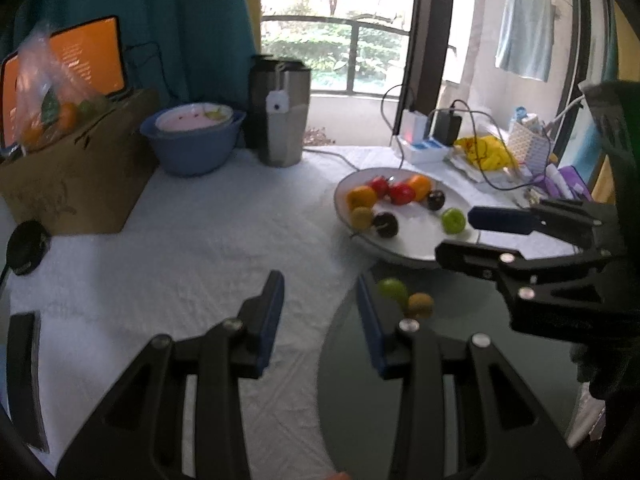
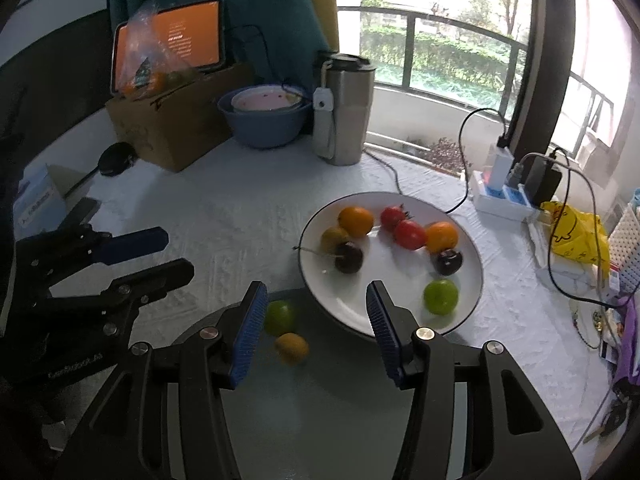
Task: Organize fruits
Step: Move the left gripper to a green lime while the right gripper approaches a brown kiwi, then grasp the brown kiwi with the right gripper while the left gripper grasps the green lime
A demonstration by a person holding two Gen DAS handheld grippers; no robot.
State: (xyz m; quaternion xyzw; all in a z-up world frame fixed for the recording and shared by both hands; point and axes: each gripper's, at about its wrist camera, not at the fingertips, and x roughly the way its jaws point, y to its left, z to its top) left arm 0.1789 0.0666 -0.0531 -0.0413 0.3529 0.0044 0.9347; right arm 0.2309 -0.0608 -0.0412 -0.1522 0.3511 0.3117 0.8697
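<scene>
A white plate (image 2: 400,272) (image 1: 416,236) holds two oranges, two red tomatoes, two dark round fruits, a yellowish fruit and a green fruit (image 2: 440,296). In front of it a dark round plate (image 2: 320,400) (image 1: 460,304) carries a green fruit (image 2: 280,316) (image 1: 392,288) and a yellow-brown fruit (image 2: 292,347) (image 1: 420,306). My right gripper (image 2: 316,296) (image 1: 472,236) hovers open over the near rim of the white plate, with nothing between its pads. My left gripper (image 1: 320,304) (image 2: 176,254) stands open and empty over the tablecloth, left of the dark plate.
At the back stand a cardboard box (image 2: 176,128) with a bag of fruit and a tablet, a blue bowl (image 2: 264,124) and a steel tumbler (image 2: 348,112). A power strip (image 2: 504,196) with trailing cables and a yellow bag (image 2: 576,236) crowd the right side.
</scene>
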